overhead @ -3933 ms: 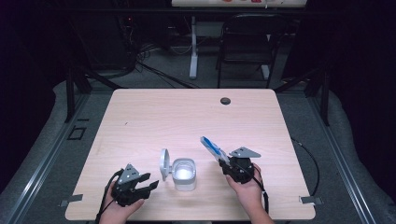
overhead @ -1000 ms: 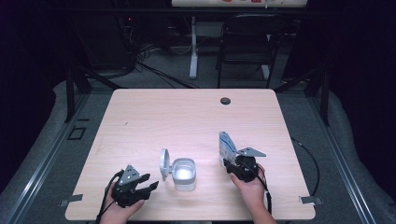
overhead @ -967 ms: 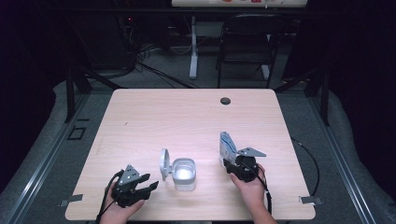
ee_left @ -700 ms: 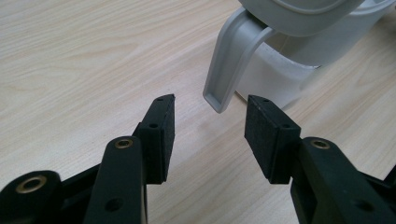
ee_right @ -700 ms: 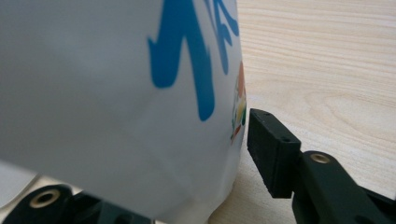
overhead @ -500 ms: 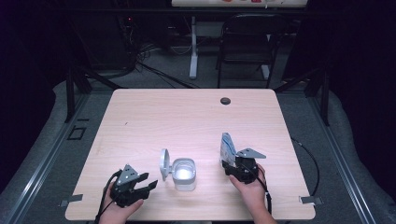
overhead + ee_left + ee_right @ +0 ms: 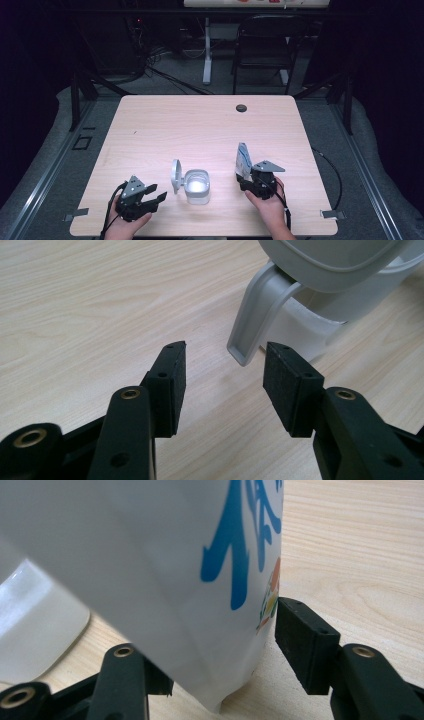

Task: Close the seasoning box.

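A white pouch (image 7: 243,160) with blue print stands upright on the table, right of a white container (image 7: 196,186) whose lid (image 7: 175,176) is flipped open to the left. My right gripper (image 7: 244,177) sits at the pouch's base. Its jaws have just been opening, and the pouch (image 7: 165,570) stands between them: the right pad (image 7: 300,640) sits at its edge, and the pouch hides the left one. My left gripper (image 7: 159,196) rests open on the table left of the container. Its pads (image 7: 172,380) flank bare wood just short of the lid's grey tab (image 7: 255,315).
The wooden table (image 7: 200,130) stretches bare behind both hands, with a dark cable hole (image 7: 241,108) near its far edge. A folding chair (image 7: 262,45) and cables stand on the floor beyond. The container's curved rim (image 7: 35,625) lies left of the pouch.
The pouch has swung from leaning over toward the container to standing upright on the table. The left hand has stayed put.
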The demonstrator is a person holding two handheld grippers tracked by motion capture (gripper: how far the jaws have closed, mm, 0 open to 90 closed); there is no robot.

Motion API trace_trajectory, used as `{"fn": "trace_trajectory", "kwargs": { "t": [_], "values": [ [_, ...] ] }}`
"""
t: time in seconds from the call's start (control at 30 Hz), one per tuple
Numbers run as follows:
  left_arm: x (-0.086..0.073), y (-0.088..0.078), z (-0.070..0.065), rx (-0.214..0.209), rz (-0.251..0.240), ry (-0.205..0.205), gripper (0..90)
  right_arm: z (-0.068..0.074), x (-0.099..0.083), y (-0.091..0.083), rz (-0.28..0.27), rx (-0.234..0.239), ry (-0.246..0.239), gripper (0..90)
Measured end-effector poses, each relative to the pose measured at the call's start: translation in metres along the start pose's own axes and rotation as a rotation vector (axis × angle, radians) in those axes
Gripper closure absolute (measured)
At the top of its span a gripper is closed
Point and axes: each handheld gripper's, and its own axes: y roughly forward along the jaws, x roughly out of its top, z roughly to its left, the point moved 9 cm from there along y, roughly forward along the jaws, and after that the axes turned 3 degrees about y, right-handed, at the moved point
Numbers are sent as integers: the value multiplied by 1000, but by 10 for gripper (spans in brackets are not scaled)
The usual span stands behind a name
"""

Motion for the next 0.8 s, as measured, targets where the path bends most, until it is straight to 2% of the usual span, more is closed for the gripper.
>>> {"fn": "trace_trajectory", "kwargs": {
  "t": [0.1,0.27,0.37,0.57,0.67,0.8],
  "values": [
    [0,-2,1,4,-7,-7,527,0,0,-3,3,-7,-16,452],
    [0,-4,2,7,-3,-7,528,3,0,-8,-15,-4,-12,452],
    [2,-5,3,14,-25,-16,530,3,0,-10,-15,-8,-22,452],
    [2,-6,5,18,-18,-17,534,3,1,-16,-31,-12,-27,452],
    [4,-7,6,19,-32,-20,535,4,0,-17,-37,-11,-29,452],
    [4,-11,8,19,-33,-30,543,4,-2,-19,-30,-14,-35,453]
  ]
}}
